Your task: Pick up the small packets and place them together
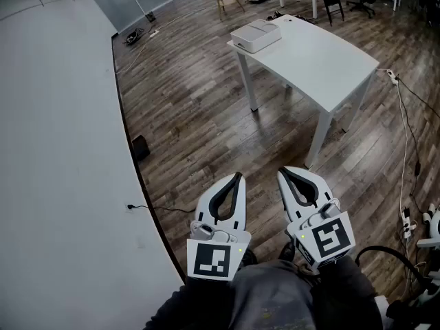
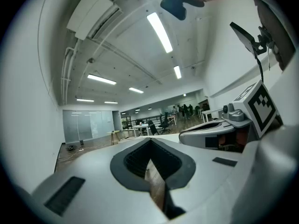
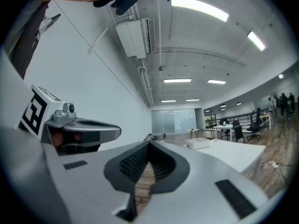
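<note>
Head view, with both gripper views. Two hand-held grippers are held level, side by side and close to the person's body, over the wooden floor (image 1: 192, 108). The left gripper (image 1: 238, 177) has its jaws brought together at the tips with nothing between them; its own view (image 2: 150, 142) shows only floor through the gap behind the pads. The right gripper (image 1: 282, 172) is likewise closed and empty (image 3: 149, 144).

No small packets can be made out in any view, so their count and their lie cannot be given. The likely carrier, judged from the task, is the one white table (image 1: 323, 60), which stands ahead and to the right, well apart from both grippers. The right gripper is the nearer. The table's long axis runs from far left to near right. One white box (image 1: 256, 35) rests near its far left corner. A plain white wall (image 1: 55, 150) bounds the left side.
</note>
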The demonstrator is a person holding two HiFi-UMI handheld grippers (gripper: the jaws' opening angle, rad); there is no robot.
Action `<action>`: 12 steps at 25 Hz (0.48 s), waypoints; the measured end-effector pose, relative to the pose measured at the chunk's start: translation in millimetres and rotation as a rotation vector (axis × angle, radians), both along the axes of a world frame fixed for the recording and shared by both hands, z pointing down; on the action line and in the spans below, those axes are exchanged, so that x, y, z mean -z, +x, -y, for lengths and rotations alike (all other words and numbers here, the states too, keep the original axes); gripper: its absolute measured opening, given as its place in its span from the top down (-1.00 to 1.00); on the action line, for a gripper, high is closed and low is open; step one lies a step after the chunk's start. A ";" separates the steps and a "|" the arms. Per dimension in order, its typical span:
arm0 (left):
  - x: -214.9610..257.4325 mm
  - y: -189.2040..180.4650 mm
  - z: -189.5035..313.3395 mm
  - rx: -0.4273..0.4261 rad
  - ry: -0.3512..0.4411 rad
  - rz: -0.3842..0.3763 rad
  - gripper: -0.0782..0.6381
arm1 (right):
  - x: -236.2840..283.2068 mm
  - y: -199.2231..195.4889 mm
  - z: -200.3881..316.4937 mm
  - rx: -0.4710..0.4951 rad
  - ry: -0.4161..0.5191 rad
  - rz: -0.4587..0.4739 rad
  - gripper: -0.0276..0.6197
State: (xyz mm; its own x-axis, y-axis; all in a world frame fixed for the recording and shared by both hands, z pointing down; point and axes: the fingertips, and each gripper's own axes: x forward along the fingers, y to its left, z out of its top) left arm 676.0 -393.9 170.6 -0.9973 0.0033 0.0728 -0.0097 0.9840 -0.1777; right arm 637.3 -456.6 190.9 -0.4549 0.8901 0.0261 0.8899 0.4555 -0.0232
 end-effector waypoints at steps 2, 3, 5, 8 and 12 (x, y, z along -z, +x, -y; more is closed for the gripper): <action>-1.6 -5.0 4.3 0.005 0.002 0.005 0.82 | -2.5 -3.8 2.9 0.011 0.001 0.004 0.90; -2.6 -7.8 6.2 0.008 0.002 0.007 0.82 | -3.9 -6.3 4.3 0.016 0.002 0.004 0.90; -6.3 -13.9 10.3 0.015 0.000 0.007 0.82 | -8.1 -12.5 7.2 0.026 0.005 0.000 0.90; -16.2 -21.0 17.3 0.023 0.002 -0.009 0.82 | -16.4 -21.8 12.4 0.039 0.015 -0.018 0.90; -19.5 -28.9 17.6 0.035 -0.003 -0.025 0.82 | -19.8 -31.5 11.0 0.048 0.019 -0.040 0.90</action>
State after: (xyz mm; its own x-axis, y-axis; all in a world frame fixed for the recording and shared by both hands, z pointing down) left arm 647.2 -411.5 190.1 -0.9945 0.0380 0.0977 0.0198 0.9833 -0.1807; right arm 605.8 -467.7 210.7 -0.4100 0.9101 0.0603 0.9093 0.4130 -0.0506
